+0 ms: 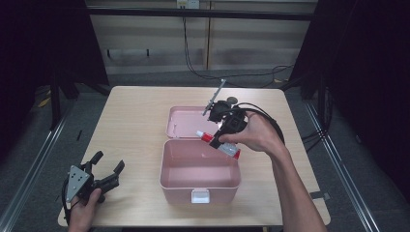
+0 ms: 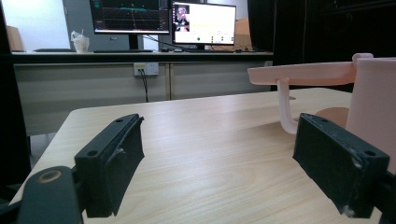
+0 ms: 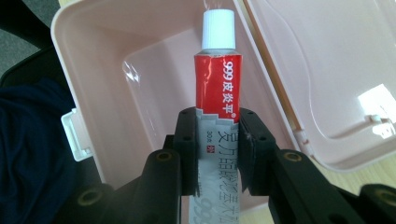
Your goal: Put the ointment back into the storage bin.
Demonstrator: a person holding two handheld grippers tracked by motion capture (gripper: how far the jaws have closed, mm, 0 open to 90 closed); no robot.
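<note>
The right gripper [image 1: 220, 137] pinches a red and silver tube [image 1: 218, 143], and the tube hangs over the open pink box [image 1: 200, 170]. In the right gripper view the jaws press on the tube's [image 3: 218, 88] silver lower half from both sides, while the red part and the white cap [image 3: 218, 29] stick out past the jaw tips. The tube's long axis runs straight on from the jaws, so wherever the gripper points, the cap leads.

In the high view the tube lies slantwise above the box's rear rim, cap toward the far left and crimped end toward the near right, just under the hand [image 1: 258, 135]. The hollow of the box lies below and toward the person from the tube, so the coming move, as I judge it, is a short drop down and slightly nearer, with the tube tipped flatter so its length fits along the box floor rather than standing on its cap. The lid [image 1: 186, 122] lies open flat behind the box, touching it at the hinge, and the cap sits near that hinge line; a release there could land the tube on the lid or the rim instead.

The left gripper [image 1: 104, 166] rests on the surface [image 1: 135, 125] at the near left corner, well apart from the box, its jaws spread wide with nothing between them. The right hand is clearly the nearer one.
</note>
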